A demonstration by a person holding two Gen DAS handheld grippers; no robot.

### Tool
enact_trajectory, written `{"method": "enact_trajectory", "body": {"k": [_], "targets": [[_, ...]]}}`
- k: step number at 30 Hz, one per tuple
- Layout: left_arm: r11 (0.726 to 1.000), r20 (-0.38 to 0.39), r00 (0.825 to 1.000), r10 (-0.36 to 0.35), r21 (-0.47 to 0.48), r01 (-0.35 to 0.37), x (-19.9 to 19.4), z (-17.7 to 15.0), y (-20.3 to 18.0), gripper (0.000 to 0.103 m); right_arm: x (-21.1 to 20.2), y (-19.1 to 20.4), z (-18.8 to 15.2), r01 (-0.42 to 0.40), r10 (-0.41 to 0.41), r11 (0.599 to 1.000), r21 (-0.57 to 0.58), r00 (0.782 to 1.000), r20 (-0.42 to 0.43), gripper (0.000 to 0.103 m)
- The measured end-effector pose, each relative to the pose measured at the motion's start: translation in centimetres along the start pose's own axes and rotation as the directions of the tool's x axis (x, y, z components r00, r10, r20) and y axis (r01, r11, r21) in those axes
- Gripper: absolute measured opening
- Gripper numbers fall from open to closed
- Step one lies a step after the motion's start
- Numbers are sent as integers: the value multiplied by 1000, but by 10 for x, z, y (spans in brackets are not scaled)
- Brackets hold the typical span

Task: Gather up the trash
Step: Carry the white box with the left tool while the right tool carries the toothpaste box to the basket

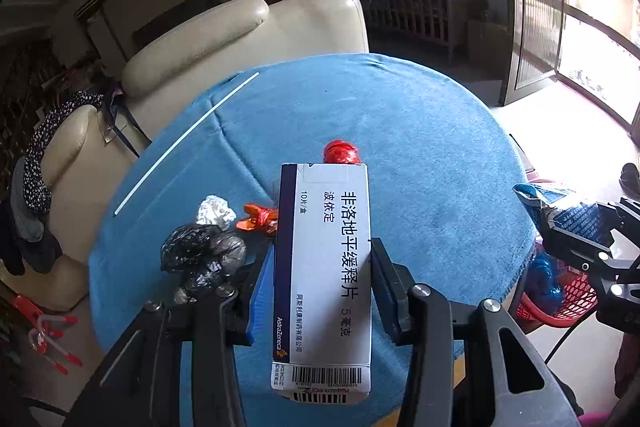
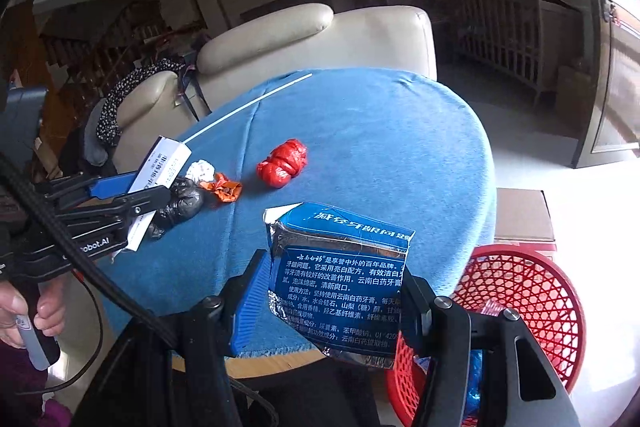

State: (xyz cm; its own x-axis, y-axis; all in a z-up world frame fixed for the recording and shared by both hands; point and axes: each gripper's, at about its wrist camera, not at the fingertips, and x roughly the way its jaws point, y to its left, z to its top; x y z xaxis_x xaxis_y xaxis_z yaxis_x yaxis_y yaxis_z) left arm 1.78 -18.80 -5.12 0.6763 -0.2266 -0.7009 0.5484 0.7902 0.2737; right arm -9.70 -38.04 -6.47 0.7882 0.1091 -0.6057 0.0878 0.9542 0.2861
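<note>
The left gripper clamps a stiff white medicine box by its long sides, lifted over the near edge of the table; the right gripper pinches a torn blue toothpaste carton with a foil lining, at the near right edge above the red mesh basket; on the nappy blue cloth lie a crumpled red wrapper, an orange scrap, a black plastic wad, a foil ball near the left edge; a thin white straw lies farther back.
</note>
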Motion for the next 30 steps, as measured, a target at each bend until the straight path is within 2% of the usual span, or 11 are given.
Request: {"method": "enact_trajectory", "body": {"k": [18, 30], "targets": [[997, -9, 1000, -29, 78, 30, 5, 17, -51, 47, -29, -63, -15, 32, -38, 990, 140, 999, 35, 61], [992, -24, 998, -56, 112, 59, 9, 23, -80, 47, -38, -91, -23, 44, -55, 977, 210, 997, 45, 61]]}}
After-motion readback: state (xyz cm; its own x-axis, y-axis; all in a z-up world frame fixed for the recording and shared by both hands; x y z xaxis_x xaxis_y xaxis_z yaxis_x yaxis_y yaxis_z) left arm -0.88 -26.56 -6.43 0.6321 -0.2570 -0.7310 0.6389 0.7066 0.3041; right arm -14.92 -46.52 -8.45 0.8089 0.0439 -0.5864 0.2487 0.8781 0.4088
